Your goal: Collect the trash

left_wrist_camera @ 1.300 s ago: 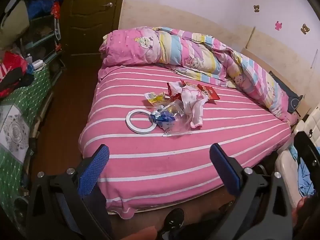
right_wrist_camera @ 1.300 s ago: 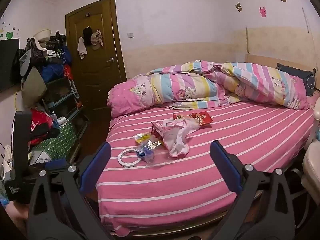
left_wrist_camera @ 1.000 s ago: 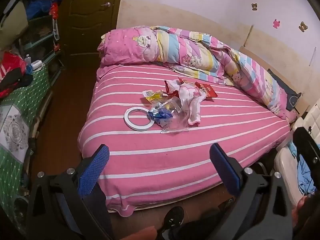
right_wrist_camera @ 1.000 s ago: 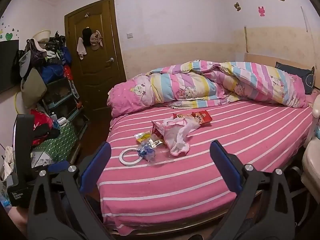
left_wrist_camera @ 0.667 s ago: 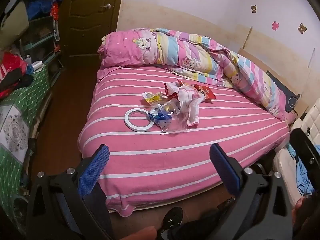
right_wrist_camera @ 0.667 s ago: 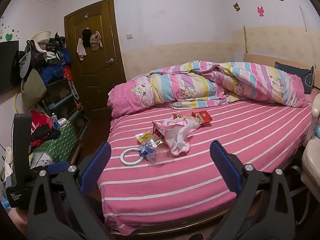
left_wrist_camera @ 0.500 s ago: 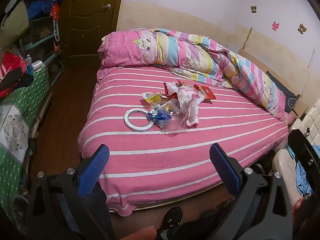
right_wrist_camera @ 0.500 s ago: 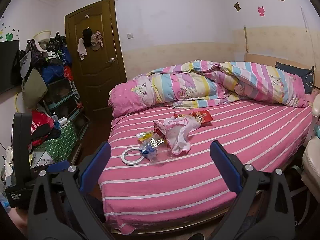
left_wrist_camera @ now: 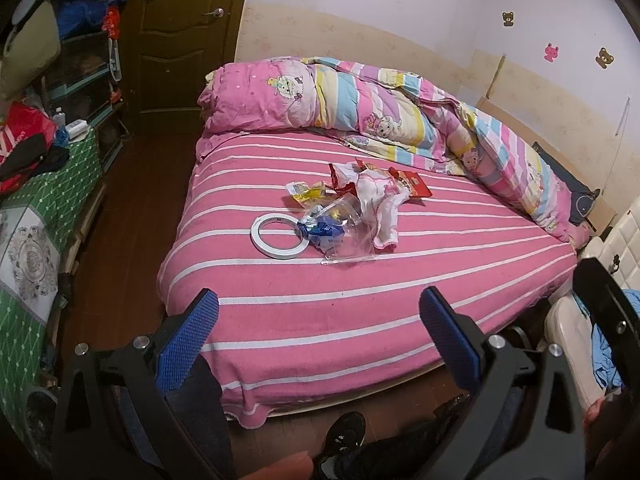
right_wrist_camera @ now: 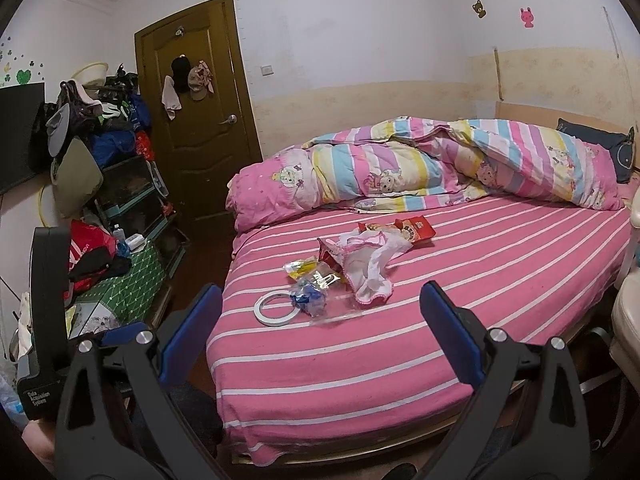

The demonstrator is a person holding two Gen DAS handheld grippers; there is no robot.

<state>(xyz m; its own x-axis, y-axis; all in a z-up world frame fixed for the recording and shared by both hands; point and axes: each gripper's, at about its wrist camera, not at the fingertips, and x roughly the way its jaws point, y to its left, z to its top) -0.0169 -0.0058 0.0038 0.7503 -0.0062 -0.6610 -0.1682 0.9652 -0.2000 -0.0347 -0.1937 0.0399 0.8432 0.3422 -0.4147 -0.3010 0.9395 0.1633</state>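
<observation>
A bedroom. A small heap of trash lies near the middle of a round bed with a pink, white-striped sheet [left_wrist_camera: 360, 312]: a white tape ring [left_wrist_camera: 280, 237], a crumpled blue-and-clear plastic bag [left_wrist_camera: 332, 232], a yellow wrapper [left_wrist_camera: 306, 192], a white plastic bag with pink trim [left_wrist_camera: 380, 208] and a red snack packet [left_wrist_camera: 412, 185].

Both tools, left tool [left_wrist_camera: 318, 334] and right tool [right_wrist_camera: 320, 326], hang wide open and empty at the bed's near edge. The heap lies straight ahead of both, well apart, stretching from the ring at near left to the packet at far right. Neither tool looks clearly nearer.
</observation>
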